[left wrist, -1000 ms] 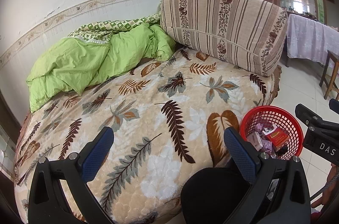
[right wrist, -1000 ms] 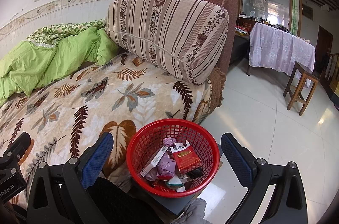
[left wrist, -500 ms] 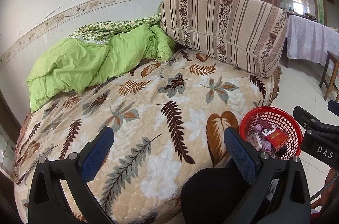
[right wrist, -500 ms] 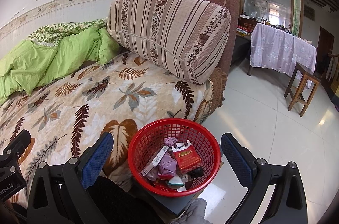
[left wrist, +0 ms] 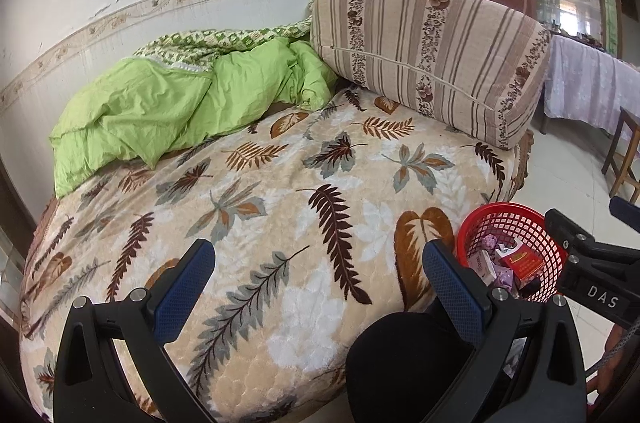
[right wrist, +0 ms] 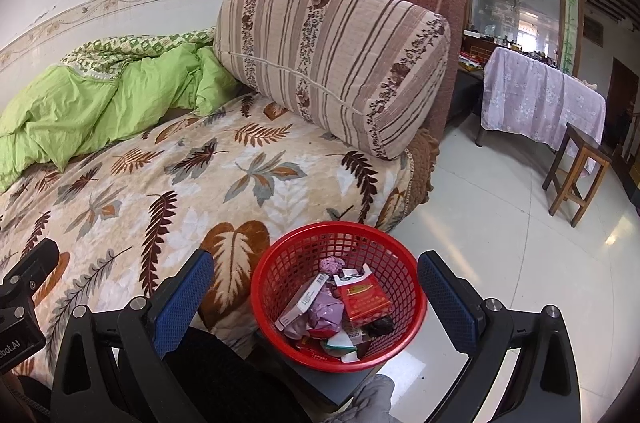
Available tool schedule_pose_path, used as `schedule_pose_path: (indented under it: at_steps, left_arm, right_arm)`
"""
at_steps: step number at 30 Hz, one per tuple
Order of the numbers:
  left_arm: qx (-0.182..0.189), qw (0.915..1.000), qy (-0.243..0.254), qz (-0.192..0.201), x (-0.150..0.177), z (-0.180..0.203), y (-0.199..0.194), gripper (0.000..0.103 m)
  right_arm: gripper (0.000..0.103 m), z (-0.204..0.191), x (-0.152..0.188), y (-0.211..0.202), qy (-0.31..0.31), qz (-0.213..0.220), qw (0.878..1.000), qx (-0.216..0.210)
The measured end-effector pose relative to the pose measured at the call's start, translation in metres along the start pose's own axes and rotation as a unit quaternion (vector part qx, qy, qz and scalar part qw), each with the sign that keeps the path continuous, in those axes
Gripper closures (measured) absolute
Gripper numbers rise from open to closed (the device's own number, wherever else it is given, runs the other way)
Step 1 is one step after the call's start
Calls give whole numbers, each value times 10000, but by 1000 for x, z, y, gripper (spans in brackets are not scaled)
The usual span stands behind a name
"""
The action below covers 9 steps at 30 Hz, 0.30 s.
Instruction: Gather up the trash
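Observation:
A red mesh basket (right wrist: 276,283) stands on a dark low stand beside the bed and holds several pieces of trash, among them a red carton (right wrist: 366,301), a white box (right wrist: 302,301) and a crumpled purple wrapper (right wrist: 326,313). My right gripper (right wrist: 316,289) hangs open just above and in front of the basket, nothing between its blue pads. The basket (left wrist: 516,223) shows at the lower right of the left wrist view. My left gripper (left wrist: 318,281) is open over the leaf-patterned blanket (left wrist: 280,191), holding nothing.
A striped bolster (right wrist: 332,63) and a green quilt (right wrist: 100,103) lie at the back of the bed. To the right are white floor tiles, a wooden stool (right wrist: 578,169) and a table with a lilac cloth (right wrist: 540,95). A person's dark knee (left wrist: 404,363) sits low between the grippers.
Both views have shifted very slightly; the basket sits a touch lower in the left wrist view. Both grippers stay open and empty.

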<state>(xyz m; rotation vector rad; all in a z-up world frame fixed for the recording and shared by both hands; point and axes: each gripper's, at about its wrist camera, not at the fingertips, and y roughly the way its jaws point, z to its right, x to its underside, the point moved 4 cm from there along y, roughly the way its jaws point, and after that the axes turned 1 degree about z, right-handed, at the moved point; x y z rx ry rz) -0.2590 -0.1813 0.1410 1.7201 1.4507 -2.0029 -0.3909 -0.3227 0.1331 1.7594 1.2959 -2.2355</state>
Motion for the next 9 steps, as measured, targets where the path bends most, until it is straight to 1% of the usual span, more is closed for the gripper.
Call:
schedule_pose_path:
  at_steps: [3, 6, 8, 9]
  left_arm:
    - [31, 9990, -417, -177, 1, -25, 8, 0]
    - [-103, 9960, -825, -331, 11, -59, 15, 0]
    - [-345, 9916, -1156, -462, 20, -89, 24, 0]
    - [-579, 9874, -1370, -546, 27, -111, 32, 0]
  right_arm:
    - [1, -16, -2, 12, -161, -137, 9996, -200]
    - [1, -41, -9, 28, -268, -311, 9978, -514]
    - [1, -63, -12, 43, -374, -524, 9953, -729]
    - [1, -82, -14, 54, -437, -695, 9919, -964]
